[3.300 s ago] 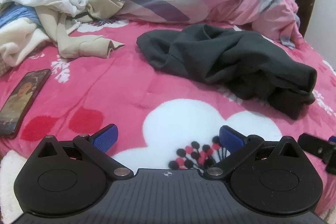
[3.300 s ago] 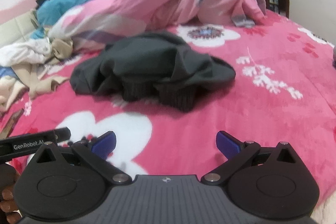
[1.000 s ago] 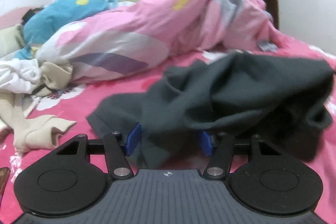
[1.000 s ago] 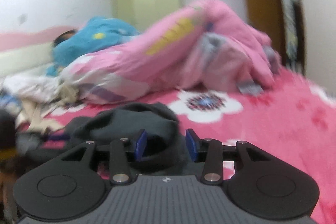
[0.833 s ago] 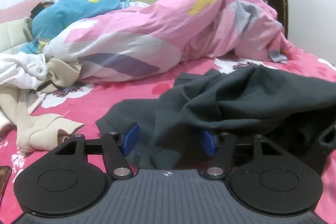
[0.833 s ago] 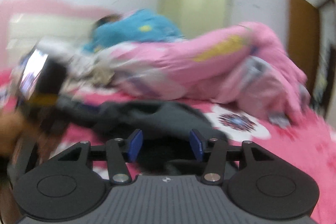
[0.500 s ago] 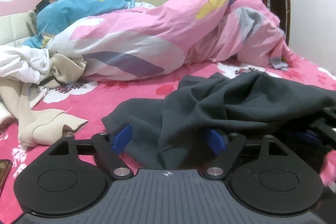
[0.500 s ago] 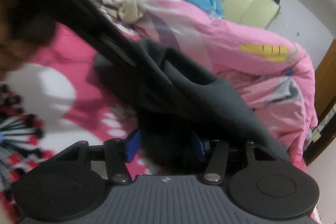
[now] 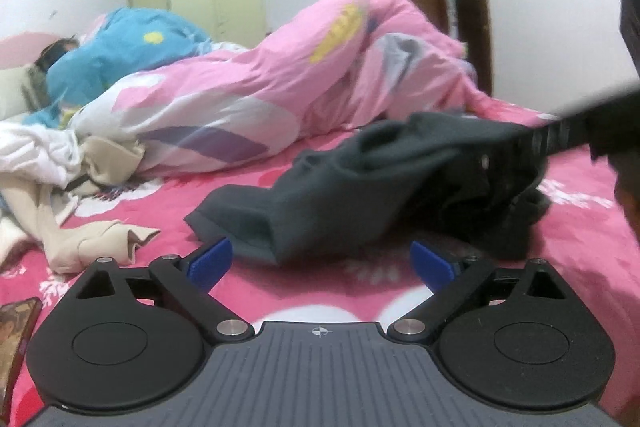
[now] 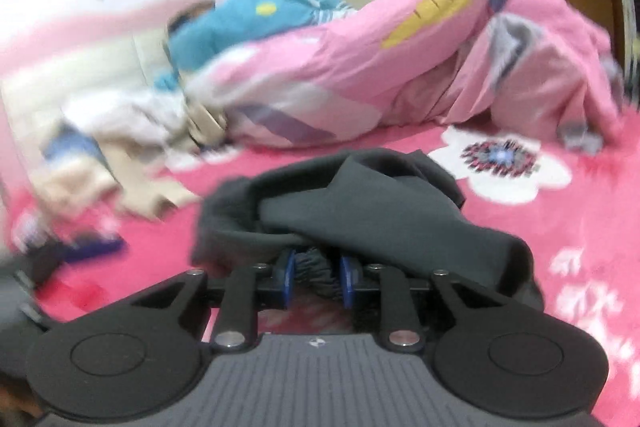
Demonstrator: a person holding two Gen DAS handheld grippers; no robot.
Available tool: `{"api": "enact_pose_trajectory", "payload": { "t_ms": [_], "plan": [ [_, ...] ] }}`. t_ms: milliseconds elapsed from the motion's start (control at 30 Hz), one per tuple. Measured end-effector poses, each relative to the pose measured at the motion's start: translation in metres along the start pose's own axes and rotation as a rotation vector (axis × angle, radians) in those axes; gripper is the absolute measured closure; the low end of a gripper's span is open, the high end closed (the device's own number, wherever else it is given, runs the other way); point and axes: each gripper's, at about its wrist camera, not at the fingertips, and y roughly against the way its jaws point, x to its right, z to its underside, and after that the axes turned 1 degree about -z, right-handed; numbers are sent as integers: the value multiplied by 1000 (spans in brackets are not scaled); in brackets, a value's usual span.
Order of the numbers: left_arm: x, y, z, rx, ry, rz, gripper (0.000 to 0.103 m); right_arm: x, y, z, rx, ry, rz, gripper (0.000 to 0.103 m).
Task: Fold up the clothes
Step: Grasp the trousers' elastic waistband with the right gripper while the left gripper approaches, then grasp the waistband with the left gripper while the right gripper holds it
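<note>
Dark grey garment [image 9: 360, 195] lies crumpled on the bed [image 9: 280, 279], roughly mid-bed, on the pink flowered cover. Its near-left corner sits flat on the cover just ahead of the left gripper [image 9: 322, 263]; its right side is lifted off the bed toward the right edge of the left wrist view.

L gripper: jaws spread wide, blue pads [image 9: 210, 263] apart w/ nothing between them, just short of the garment's near hem, not touching it.

R gripper [image 10: 318, 277]: jaws nearly together, pinching a ribbed grey fold of the garment btwn the blue pads [image 10: 289, 277]. Rest of the fabric bunches over and ahead of the R gripper, draping to the right. In the left wrist view a dark ribbed band of cloth runs up to a black blurred shape at the right edge; can't tell exactly what that shape is.

Behind the garment, toward the far side of the bed: a big pink duvet [image 9: 280, 91] heaped up, w/ a blue bundle [image 9: 124, 43] at its left end. Far-left of the bed: pile of white and beige clothes [image 9: 60, 179], one beige piece trailing toward the near-left edge. Phone [image 9: 16, 327] at the near-left edge of the bed, screen lit. Right wrist view is motion-blurred on its left half.
</note>
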Motion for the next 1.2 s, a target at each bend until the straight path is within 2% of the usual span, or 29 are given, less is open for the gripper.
{"api": "enact_pose_trajectory", "payload": {
  "t_ms": [300,533,567,600,633,700,733,867,967,1033,1100,1133,1167,1200],
  "plan": [
    [12,37,-7,93,-55,148,8,20,62,-5,-10,-335,-350,83],
    [21,66,-13,165,-95,263,16,40,93,-11,66,-590,-641,85],
    [21,67,-15,170,-91,277,16,43,93,-12,81,-621,-683,86],
    [21,68,-15,173,-85,290,16,46,92,-14,101,-646,-724,94],
    [20,68,-15,174,-79,301,16,50,89,-15,122,-660,-744,94],
    [21,63,-13,155,-70,307,16,55,79,-20,147,-641,-684,94],
    [22,57,-10,135,-68,304,16,57,72,-21,141,-617,-627,94],
    [27,29,3,4,-67,272,26,71,41,-13,63,-640,-438,93],
    [26,24,10,-42,-48,272,27,76,48,0,66,-641,-383,90],
    [22,25,12,-54,-24,283,27,79,62,8,69,-621,-345,86],
    [17,28,12,-61,-15,285,27,83,76,18,60,-616,-304,74],
    [16,30,12,-59,-16,290,27,84,80,23,52,-624,-286,65],
    [13,32,12,-57,-14,307,27,86,84,30,43,-635,-271,60],
    [12,35,11,-61,-11,337,25,88,88,37,30,-649,-259,58]
  ]
}}
